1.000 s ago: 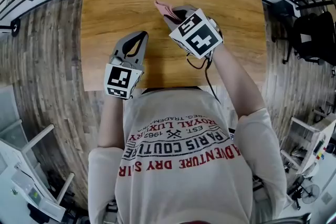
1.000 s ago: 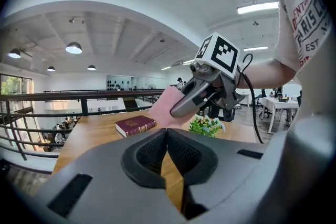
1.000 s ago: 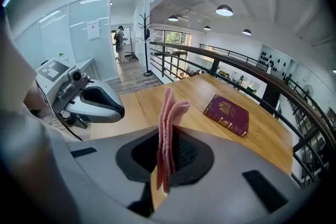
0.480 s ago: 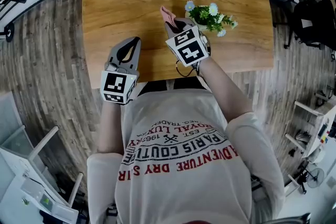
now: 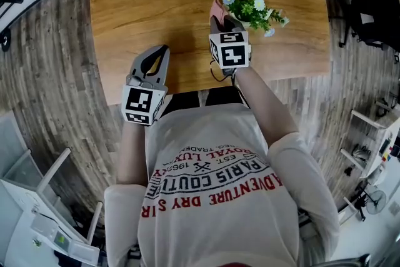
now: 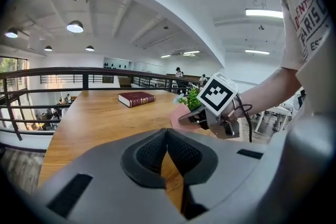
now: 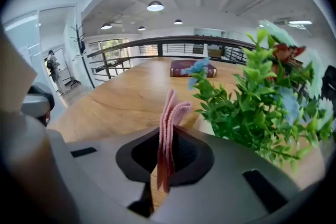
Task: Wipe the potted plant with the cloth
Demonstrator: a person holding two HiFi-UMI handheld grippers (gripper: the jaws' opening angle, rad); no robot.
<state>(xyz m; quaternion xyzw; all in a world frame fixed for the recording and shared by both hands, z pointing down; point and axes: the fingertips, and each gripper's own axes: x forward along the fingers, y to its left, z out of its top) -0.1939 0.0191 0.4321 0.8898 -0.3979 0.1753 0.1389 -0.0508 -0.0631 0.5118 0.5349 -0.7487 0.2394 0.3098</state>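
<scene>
Right claw [image 7: 167, 136] clamped on pink cloth [image 7: 170, 110]; left claw [image 6: 167, 138] closed, empty.

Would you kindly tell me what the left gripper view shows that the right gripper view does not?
Only the left gripper view: the left tool, jaws shut on nothing, and the right tool from outside, marker cube included. Only the right gripper view: the pink cloth clamped between the right tool's jaws, seen close up. Both: the plant, the red book and the wooden table.
</scene>
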